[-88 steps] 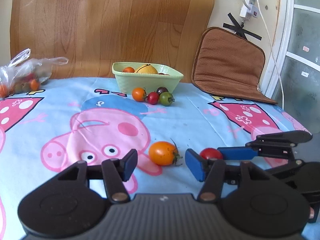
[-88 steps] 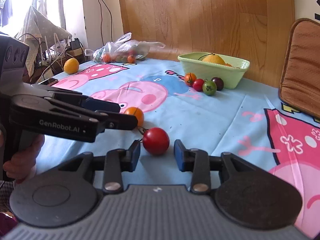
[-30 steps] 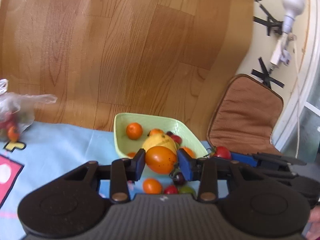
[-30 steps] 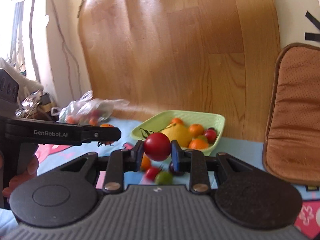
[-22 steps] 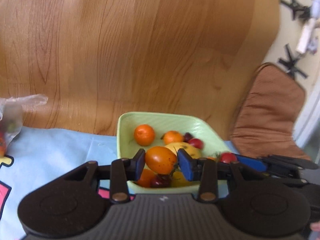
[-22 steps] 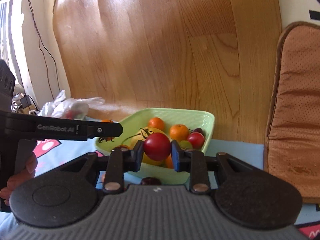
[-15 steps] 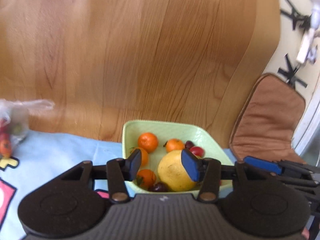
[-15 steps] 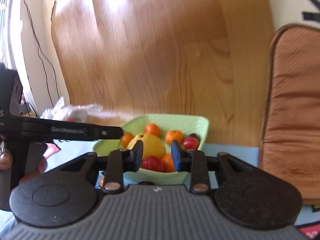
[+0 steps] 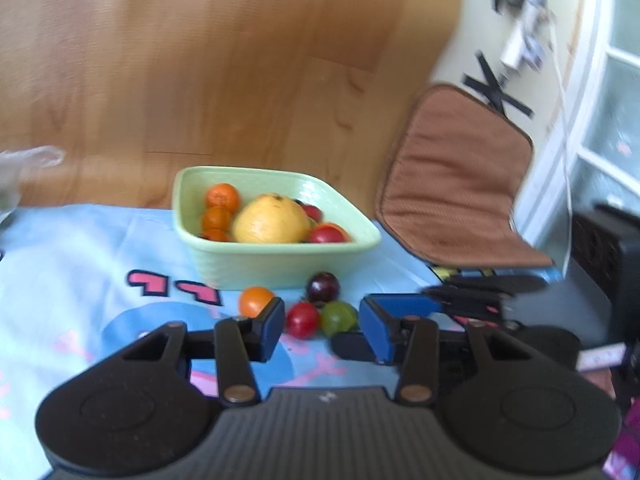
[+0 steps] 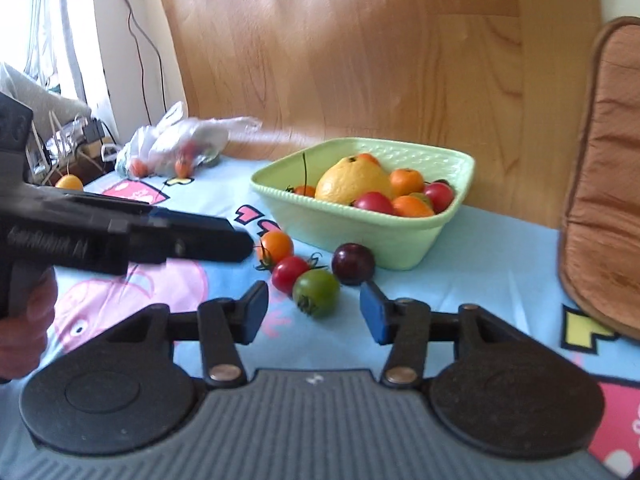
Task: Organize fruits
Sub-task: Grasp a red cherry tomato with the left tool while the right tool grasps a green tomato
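A light green bowl (image 9: 280, 268) (image 10: 360, 232) holds a big yellow fruit (image 9: 270, 220), small oranges and red tomatoes. In front of it on the cloth lie an orange tomato (image 9: 255, 300) (image 10: 275, 245), a red tomato (image 9: 303, 319) (image 10: 289, 273), a green tomato (image 9: 338, 318) (image 10: 316, 293) and a dark purple one (image 9: 323, 286) (image 10: 353, 263). My left gripper (image 9: 322, 330) is open and empty, low behind the red and green tomatoes. My right gripper (image 10: 314, 312) is open and empty, just behind the green tomato. Each gripper shows in the other's view.
A brown seat cushion (image 9: 456, 176) (image 10: 604, 184) leans on the wall at the right. A plastic bag of tomatoes (image 10: 180, 148) and a loose orange fruit (image 10: 69, 182) lie at the far left. A wooden panel stands behind the bowl.
Both grippers opened over the bowl and let their tomatoes go into it, then drew back and down to the cloth in front of the bowl.
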The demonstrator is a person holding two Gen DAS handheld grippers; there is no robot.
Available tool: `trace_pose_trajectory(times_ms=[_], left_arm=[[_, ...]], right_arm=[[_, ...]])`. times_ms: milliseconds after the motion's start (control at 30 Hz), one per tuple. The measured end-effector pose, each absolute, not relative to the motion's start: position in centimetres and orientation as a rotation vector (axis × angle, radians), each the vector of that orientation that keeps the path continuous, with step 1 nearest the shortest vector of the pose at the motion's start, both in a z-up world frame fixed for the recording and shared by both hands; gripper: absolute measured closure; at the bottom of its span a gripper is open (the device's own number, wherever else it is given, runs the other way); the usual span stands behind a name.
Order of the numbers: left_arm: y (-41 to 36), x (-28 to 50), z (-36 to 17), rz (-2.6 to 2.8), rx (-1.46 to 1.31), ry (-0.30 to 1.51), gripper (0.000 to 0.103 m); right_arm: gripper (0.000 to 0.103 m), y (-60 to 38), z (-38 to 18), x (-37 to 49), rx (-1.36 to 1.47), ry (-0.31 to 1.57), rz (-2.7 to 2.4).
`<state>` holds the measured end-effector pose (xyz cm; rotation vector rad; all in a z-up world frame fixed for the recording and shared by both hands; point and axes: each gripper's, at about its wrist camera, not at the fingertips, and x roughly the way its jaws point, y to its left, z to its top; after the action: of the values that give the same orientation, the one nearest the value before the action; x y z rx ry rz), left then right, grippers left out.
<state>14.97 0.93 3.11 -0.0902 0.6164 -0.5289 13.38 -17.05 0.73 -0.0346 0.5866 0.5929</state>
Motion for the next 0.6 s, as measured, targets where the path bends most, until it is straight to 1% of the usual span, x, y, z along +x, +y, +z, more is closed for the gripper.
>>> trace_pose_trajectory(times_ms=[33,67,267,333,400,433,467,600], left_arm=[[0.6,15.1,3.1,-0.537,-0.059,0.613,0.061],[0.2,15.3,3.0,-0.541,-0.026,0.609,0.061],[-2.5,16.7,2.0,-0.533,0.156,0.614,0.060],[-3.2,17.5,1.1,-0.525,0.203,0.643,0.060],[-3.5,17.8,0.3,-0.512,0.213,0.671,0.063],[-3.3,17.6,0.4,-0.515,0.205,0.666,0.076],[-3.3,17.4,0.5,-0.514,0.198,0.664,0.079],[-2.5,15.5,1.2,-0.502,0.176,0.640,0.079]], right_arm=[[0.061,-16.8,0.5,13.7,-0.046,0.604,0.602],[0.075,-16.7,0.3,13.7,-0.062,0.616,0.600],[0.075,-19.4,0.6,12.3,-0.086,0.597,0.519],[0.075,-20.3,0.4,11.8,-0.073,0.600,0.508],[0.075,-20.5,0.2,11.5,-0.065,0.602,0.510],[0.075,-20.5,0.1,11.5,-0.066,0.599,0.511],[0.075,-20.4,0.2,11.5,-0.064,0.597,0.514],[0.075,-19.9,0.2,11.6,-0.060,0.597,0.534]])
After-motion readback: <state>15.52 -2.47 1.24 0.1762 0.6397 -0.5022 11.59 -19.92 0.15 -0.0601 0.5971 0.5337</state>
